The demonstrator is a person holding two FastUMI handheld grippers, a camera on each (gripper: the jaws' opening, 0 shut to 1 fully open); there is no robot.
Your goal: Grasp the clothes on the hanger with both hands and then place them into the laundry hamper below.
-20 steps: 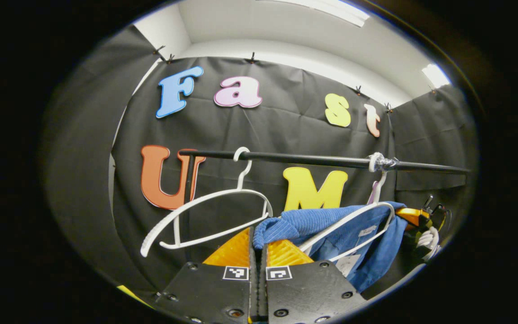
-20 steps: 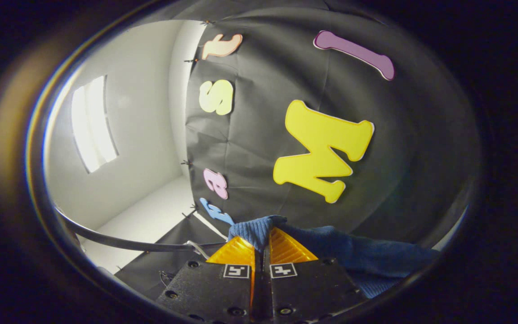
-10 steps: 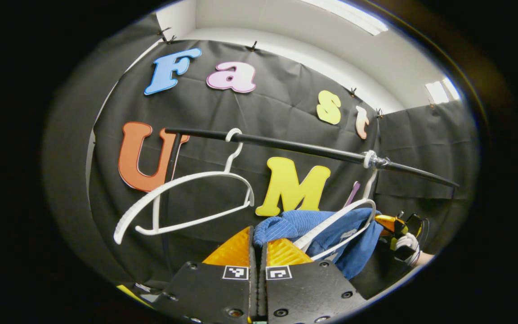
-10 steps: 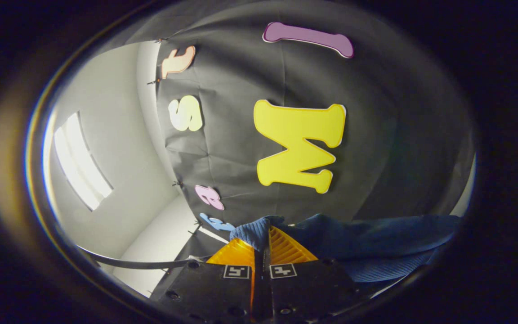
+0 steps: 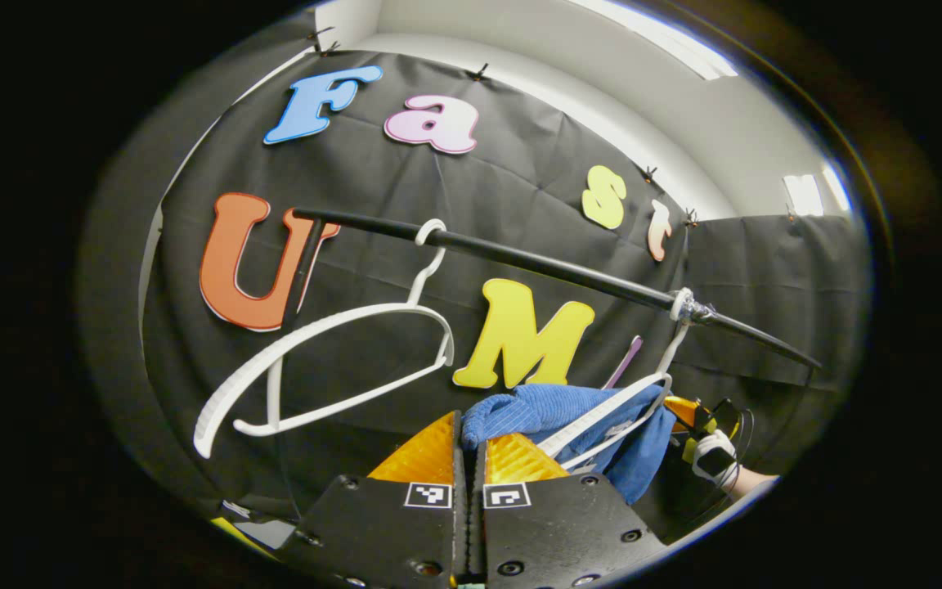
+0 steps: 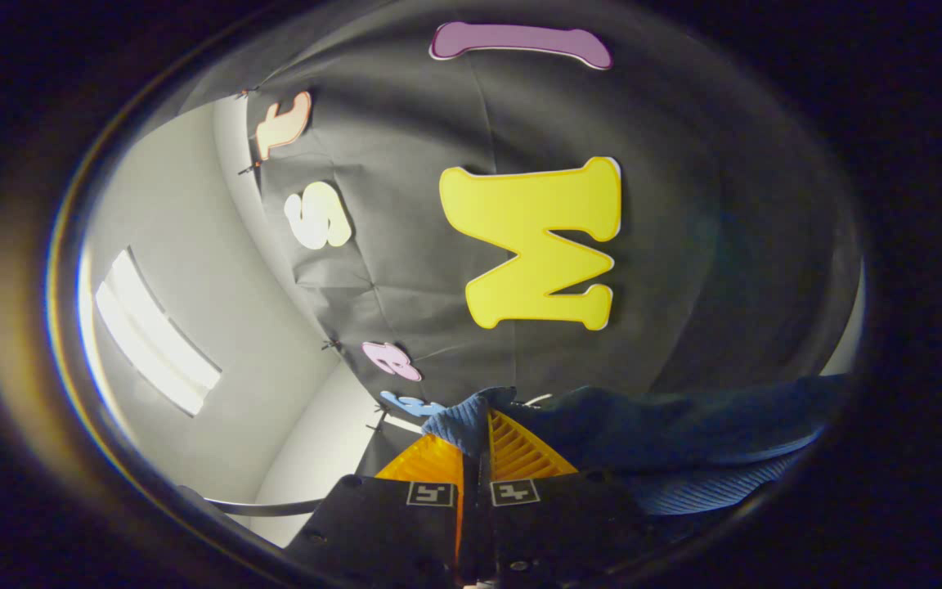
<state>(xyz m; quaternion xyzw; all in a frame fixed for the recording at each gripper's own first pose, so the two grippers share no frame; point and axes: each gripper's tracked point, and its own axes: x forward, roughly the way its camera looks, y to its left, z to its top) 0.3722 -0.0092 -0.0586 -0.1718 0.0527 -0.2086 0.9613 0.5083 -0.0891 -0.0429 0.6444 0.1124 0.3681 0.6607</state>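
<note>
A blue ribbed garment (image 5: 577, 417) drapes over a white hanger (image 5: 610, 409) that hooks onto the black rail (image 5: 536, 263) at its right part. My left gripper (image 5: 468, 433) is shut on the garment's left corner. In the right gripper view the same blue garment (image 6: 667, 425) stretches to the right, and my right gripper (image 6: 477, 433) is shut on a fold of it. Farther off in the left gripper view, beyond the garment, I see the other gripper (image 5: 704, 421) held by a gloved hand (image 5: 716, 458).
A bare white hanger (image 5: 324, 368) hangs tilted from the left part of the rail. A black upright post (image 5: 299, 270) meets the rail's left end. Ceiling lights (image 6: 152, 339) glow above the black cloth wall.
The left gripper view has tilted further, so the rail slopes more steeply down to the right. The right gripper view has rotated, and the garment now spreads wider to its right.
</note>
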